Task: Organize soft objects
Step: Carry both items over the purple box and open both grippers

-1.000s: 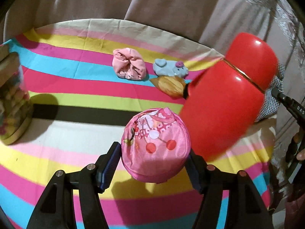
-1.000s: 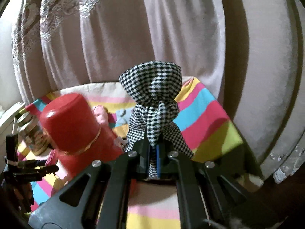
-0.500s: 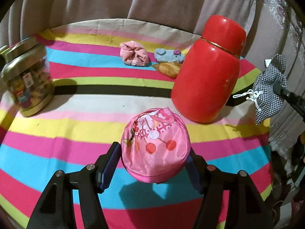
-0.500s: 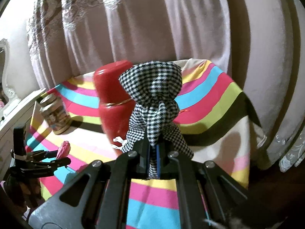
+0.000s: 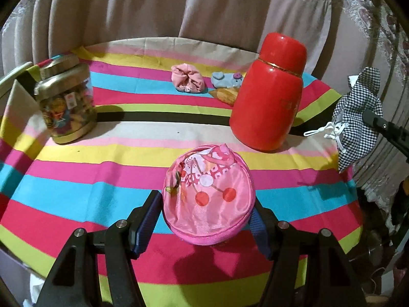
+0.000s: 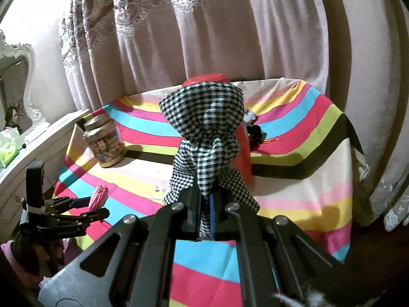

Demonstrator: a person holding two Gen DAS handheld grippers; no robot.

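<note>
Pink satin pouch (image 5: 208, 194) stays clamped in my left gripper (image 5: 205, 220) and the checked cloth bag (image 6: 208, 138) pinched in my closed right gripper (image 6: 205, 213), both drawn back from mid-table to above its near edge, so I judge both still await placing.

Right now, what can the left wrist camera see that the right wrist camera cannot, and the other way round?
Only the left wrist view shows the pink scrunchie and the front of the round pink pouch held in the left gripper.

Only the right wrist view shows the white dresser and the right gripper, its jaws shut on the checkered bag.

Both show the striped tablecloth, the candy jar, the red flask, the checkered bag and the curtain.
</note>
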